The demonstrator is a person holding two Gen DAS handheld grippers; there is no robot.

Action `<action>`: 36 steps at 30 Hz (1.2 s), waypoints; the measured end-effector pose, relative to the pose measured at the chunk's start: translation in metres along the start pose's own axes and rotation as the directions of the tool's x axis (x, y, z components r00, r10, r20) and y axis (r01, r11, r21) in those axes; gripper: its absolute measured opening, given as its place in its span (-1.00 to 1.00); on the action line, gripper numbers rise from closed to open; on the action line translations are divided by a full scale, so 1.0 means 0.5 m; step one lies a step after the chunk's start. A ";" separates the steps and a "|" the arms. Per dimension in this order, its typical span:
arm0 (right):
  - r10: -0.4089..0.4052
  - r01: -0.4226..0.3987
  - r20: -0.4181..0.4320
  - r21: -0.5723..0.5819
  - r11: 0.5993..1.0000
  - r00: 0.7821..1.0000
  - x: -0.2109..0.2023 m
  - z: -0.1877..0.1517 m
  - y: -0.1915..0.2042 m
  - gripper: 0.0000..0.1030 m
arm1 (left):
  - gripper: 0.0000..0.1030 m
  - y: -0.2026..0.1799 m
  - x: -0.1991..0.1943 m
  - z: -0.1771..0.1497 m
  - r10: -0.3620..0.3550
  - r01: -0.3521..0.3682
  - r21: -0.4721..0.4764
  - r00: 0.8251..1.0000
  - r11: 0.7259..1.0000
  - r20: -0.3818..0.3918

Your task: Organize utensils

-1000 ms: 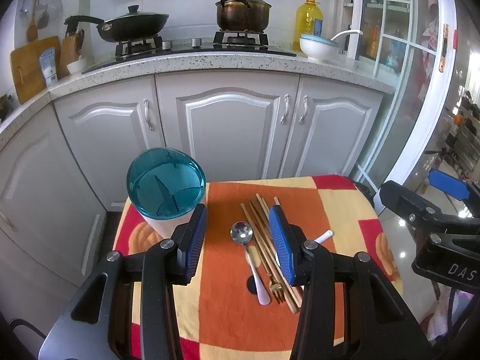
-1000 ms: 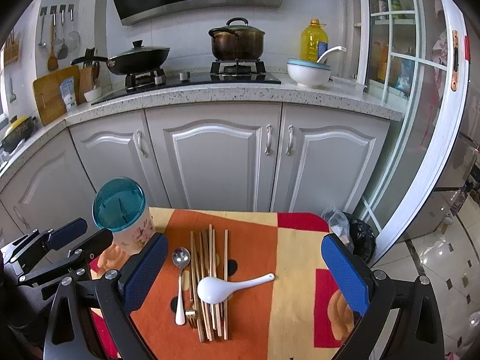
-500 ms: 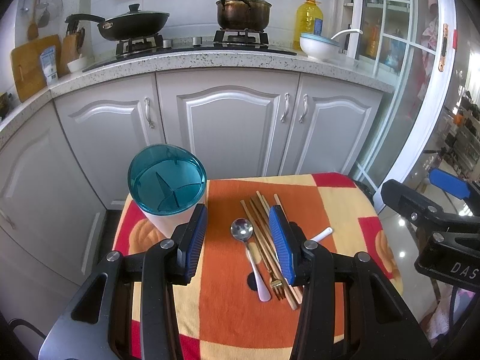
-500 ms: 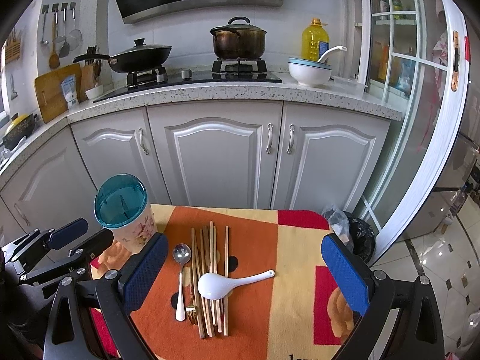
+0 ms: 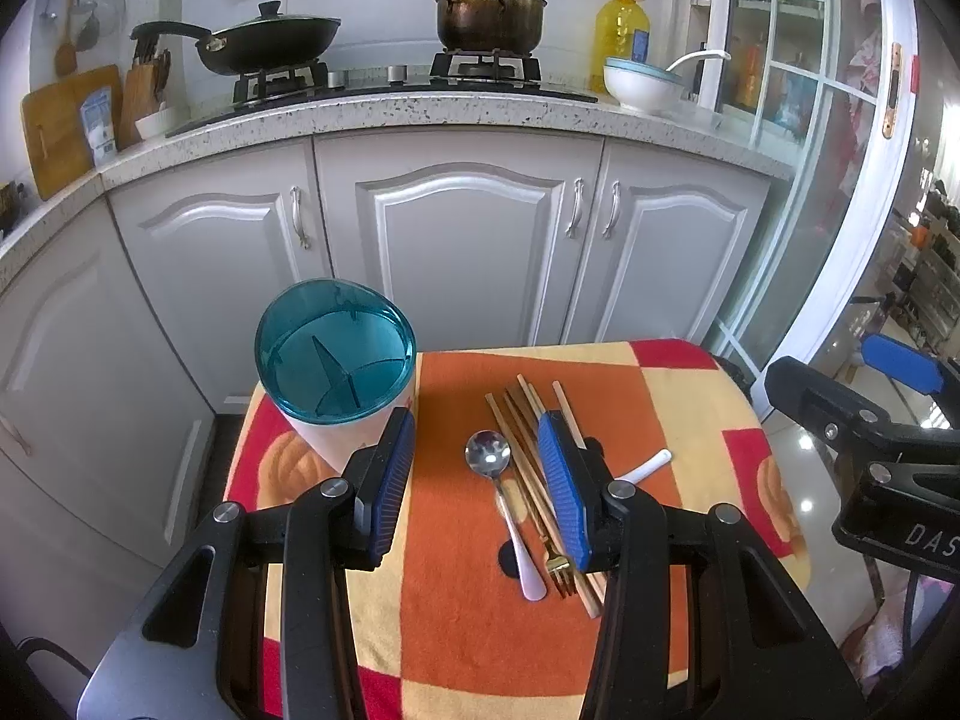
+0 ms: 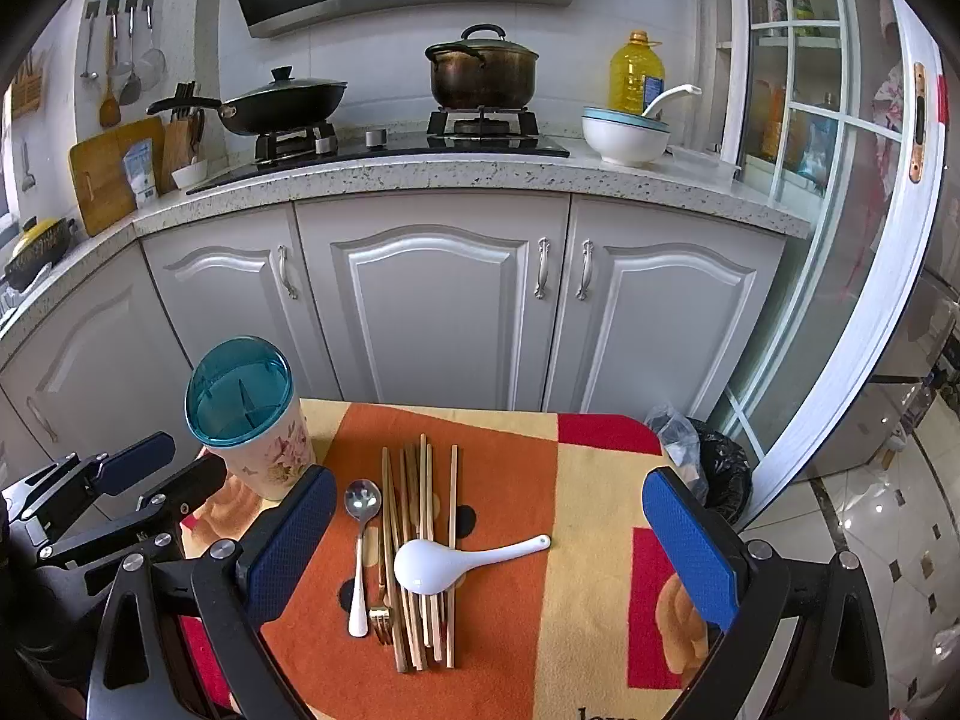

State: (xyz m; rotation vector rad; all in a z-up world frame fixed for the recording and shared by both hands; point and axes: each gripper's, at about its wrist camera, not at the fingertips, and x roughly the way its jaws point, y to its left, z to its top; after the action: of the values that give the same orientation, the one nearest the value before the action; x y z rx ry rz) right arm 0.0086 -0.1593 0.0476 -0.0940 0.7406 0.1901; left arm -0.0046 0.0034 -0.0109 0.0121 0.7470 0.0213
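Note:
A white floral utensil holder with a teal divided top point(image 5: 335, 359) point(image 6: 240, 391) stands at the cloth's far left. A metal spoon with a white handle point(image 5: 503, 491) point(image 6: 360, 540), several wooden chopsticks point(image 5: 528, 420) point(image 6: 425, 516), a gold fork point(image 5: 558, 570) point(image 6: 380, 618) and a white ceramic spoon point(image 6: 447, 561) point(image 5: 645, 465) lie mid-cloth. My left gripper point(image 5: 477, 480) is open and empty above the metal spoon. My right gripper point(image 6: 489, 546) is wide open and empty above the white spoon.
An orange, cream and red cloth point(image 6: 594, 492) point(image 5: 456, 600) covers the small table. White kitchen cabinets point(image 6: 432, 306) stand close behind it. A black rubbish bag point(image 6: 714, 462) sits at the right, beside a glass-panelled door point(image 6: 840, 240).
Both views have shifted slightly; the holder and utensils sit a little higher in frame. The utensils have not moved and both grippers stay open.

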 end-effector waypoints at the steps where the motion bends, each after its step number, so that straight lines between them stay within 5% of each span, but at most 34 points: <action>1: 0.000 0.000 -0.002 0.000 1.000 1.000 0.002 0.000 -0.001 0.98 | -0.18 0.001 0.000 0.000 0.000 0.000 -0.002 1.000 1.000 0.000; 36: -0.037 0.037 -0.018 -0.017 0.999 0.999 0.011 -0.002 -0.020 0.98 | -0.18 -0.031 0.022 0.012 -0.039 0.039 0.021 0.999 0.999 0.002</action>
State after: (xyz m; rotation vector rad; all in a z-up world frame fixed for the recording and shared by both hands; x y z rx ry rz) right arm 0.0139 -0.1684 0.0437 -0.1252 0.7554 0.1603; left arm 0.0077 -0.0118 -0.0144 0.0176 0.7450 -0.0232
